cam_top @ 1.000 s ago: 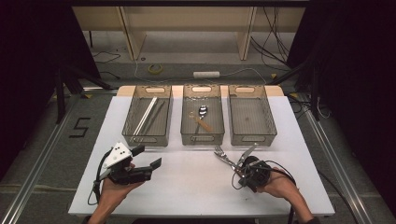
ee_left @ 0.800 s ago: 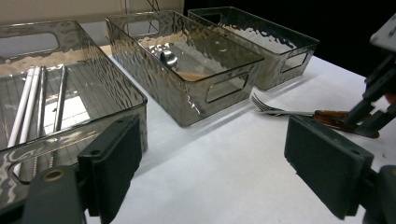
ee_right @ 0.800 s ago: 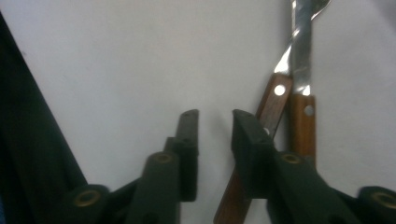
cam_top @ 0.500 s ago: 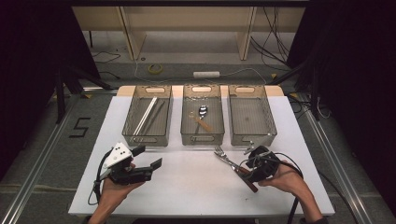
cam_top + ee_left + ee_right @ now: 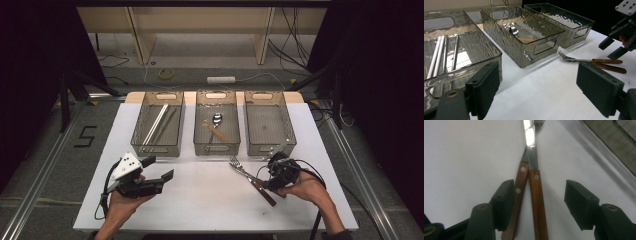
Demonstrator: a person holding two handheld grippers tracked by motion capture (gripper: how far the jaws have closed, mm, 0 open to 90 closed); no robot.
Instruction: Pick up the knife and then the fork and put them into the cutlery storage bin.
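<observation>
A fork [image 5: 239, 166] and a second wooden-handled utensil [image 5: 266, 194], seemingly a knife, lie crossed on the white table [image 5: 210, 205] at front right. In the right gripper view both wooden handles [image 5: 517, 195] rest on the table under my right gripper [image 5: 537, 192], whose jaws have just been opening and do not touch them. From above, my right gripper [image 5: 269, 179] hovers over the handles. My left gripper [image 5: 161, 168] is held at front left, open with nothing in it, its jaws [image 5: 539, 82] facing the bins.
Three clear bins stand across the back of the table. The left bin [image 5: 141, 127] holds long metal and white sticks. In the middle bin [image 5: 200, 125] lies a spoon [image 5: 217, 119]. The right bin [image 5: 287, 127] holds nothing. Open table lies between the two grippers.
My right gripper was shut low at the utensil handles; it has opened, let go and lifted slightly to the right. The handles now lie uncovered. The left gripper has stayed put.
</observation>
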